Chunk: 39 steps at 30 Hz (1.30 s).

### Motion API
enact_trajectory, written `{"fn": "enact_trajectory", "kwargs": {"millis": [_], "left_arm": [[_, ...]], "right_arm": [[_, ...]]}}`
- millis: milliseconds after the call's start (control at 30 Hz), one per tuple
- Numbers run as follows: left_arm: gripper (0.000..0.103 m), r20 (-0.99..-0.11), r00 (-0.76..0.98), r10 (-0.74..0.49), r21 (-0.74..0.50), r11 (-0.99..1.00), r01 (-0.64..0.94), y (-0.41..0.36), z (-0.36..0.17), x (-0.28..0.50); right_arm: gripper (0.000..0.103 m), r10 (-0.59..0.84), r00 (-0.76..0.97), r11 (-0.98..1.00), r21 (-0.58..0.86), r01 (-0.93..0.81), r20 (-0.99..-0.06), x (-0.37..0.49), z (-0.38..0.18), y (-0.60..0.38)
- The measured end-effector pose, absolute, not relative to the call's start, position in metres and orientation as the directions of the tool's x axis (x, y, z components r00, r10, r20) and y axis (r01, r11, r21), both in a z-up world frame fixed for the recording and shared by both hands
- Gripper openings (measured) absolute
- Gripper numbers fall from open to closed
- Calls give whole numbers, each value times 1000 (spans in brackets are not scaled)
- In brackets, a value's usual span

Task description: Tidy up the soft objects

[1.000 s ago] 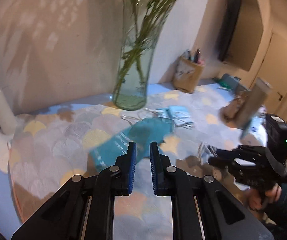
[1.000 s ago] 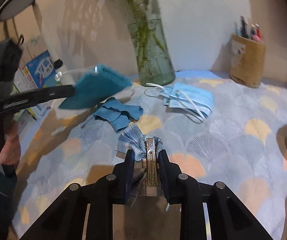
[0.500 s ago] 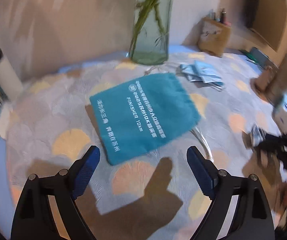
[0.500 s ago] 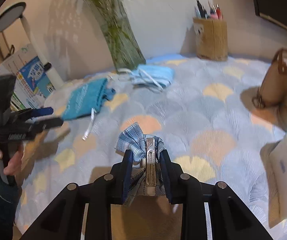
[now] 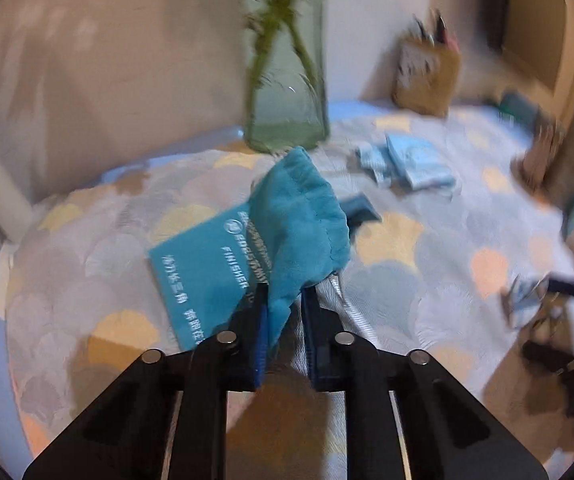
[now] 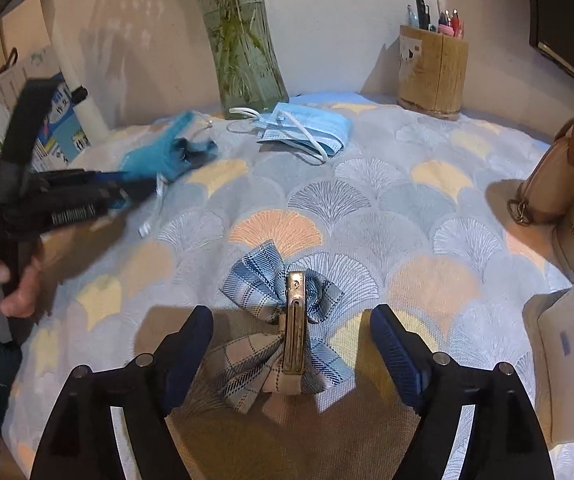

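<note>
Teal pouch [image 5: 287, 232]: I am seeing a soft teal drawstring pouch with white printed lettering, its near corner bunched up and lifting while the rest is lying on the tabletop [image 5: 427, 248], just in front of the glass vase [image 5: 287, 80].
Left gripper [image 5: 283, 320]: I am holding its fingers clamped on that bunched corner of the pouch; the fabric is filling the narrow gap between them.
Plaid bow [image 6: 287, 320]: a blue and beige plaid hair bow with a metal clip is lying on the tabletop, between the right fingers but touching neither.
Right gripper [image 6: 291, 336]: I am keeping its fingers spread wide apart, one on each side of the bow, gripping nothing.
Further out: folded light-blue face masks [image 6: 307, 128] are sitting near the vase, a wooden pen holder [image 6: 433, 72] is standing by the wall, and a tan handbag [image 6: 555, 168] is leaning at the right edge.
Risk: I judge the corner grip is thin, so the pouch could be slipping free if I pull quickly; its drawstring [image 6: 153, 216] is trailing loose and could be snagging the darker cloth [image 6: 195, 152] beside it, and a wide swing could be knocking the vase.
View differences: the left wrist view is blurred but showing the clamp on the pouch up close; the right wrist view is sharp, showing the released bow and the left gripper from the side, where its grip is hard to make out.
</note>
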<state>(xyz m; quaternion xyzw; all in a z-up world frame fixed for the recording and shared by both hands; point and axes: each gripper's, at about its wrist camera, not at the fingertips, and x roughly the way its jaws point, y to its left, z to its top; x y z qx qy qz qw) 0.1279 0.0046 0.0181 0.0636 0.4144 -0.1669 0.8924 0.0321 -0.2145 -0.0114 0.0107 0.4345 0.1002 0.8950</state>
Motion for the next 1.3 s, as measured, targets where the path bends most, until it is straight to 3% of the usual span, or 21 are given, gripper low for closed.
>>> {"fn": "enact_trajectory", "kwargs": {"millis": [67, 267, 367, 467, 567, 667, 767, 833, 867, 900, 1000, 1067, 1167, 1267, 1300], "left_arm": [[11, -717, 610, -337, -147, 929, 341, 21, 36, 118], [11, -669, 648, -365, -203, 928, 314, 43, 74, 71], [11, -715, 595, -368, -217, 925, 312, 42, 78, 46], [11, -778, 497, -385, -250, 915, 316, 27, 68, 34], [13, -825, 465, -322, -159, 921, 355, -4, 49, 28], [37, -843, 491, -222, -16, 921, 389, -31, 26, 33], [40, -828, 545, -129, 115, 913, 391, -45, 10, 48], [62, -820, 565, -87, 171, 906, 387, -47, 5, 56], [84, -810, 582, -66, 203, 901, 384, -47, 3, 59], [91, -797, 603, -43, 234, 897, 374, -44, 0, 62], [92, -817, 568, -101, 149, 914, 377, -30, 0, 75], [92, -836, 523, -167, 48, 927, 372, -17, -2, 85], [95, -837, 504, -215, -10, 925, 379, -11, -6, 88], [96, -839, 486, -244, -34, 915, 402, -16, -4, 81], [98, -838, 463, -289, -75, 901, 427, -17, -2, 78]], "right_arm": [[77, 193, 605, 978, 97, -187, -772, 32, -11, -212], [51, 215, 613, 971, 99, -217, -760, 29, -10, -210], [39, 215, 616, 971, 96, -220, -758, 29, -10, -209], [38, 218, 618, 969, 93, -229, -755, 28, -9, -207], [38, 216, 619, 970, 94, -225, -755, 27, -9, -206], [38, 215, 619, 971, 96, -219, -755, 25, -9, -207], [38, 220, 619, 971, 107, -215, -754, 25, -8, -209], [38, 224, 618, 970, 112, -214, -754, 24, -8, -210], [39, 226, 616, 970, 115, -215, -754, 24, -8, -210], [42, 229, 614, 969, 117, -218, -755, 24, -8, -210], [55, 232, 611, 968, 117, -223, -757, 24, -8, -209], [60, 230, 610, 968, 115, -222, -758, 24, -8, -209], [64, 243, 606, 966, 133, -221, -757, 25, -9, -211], [89, 239, 608, 968, 140, -207, -757, 25, -9, -214], [91, 228, 611, 972, 136, -194, -758, 25, -8, -215]]}}
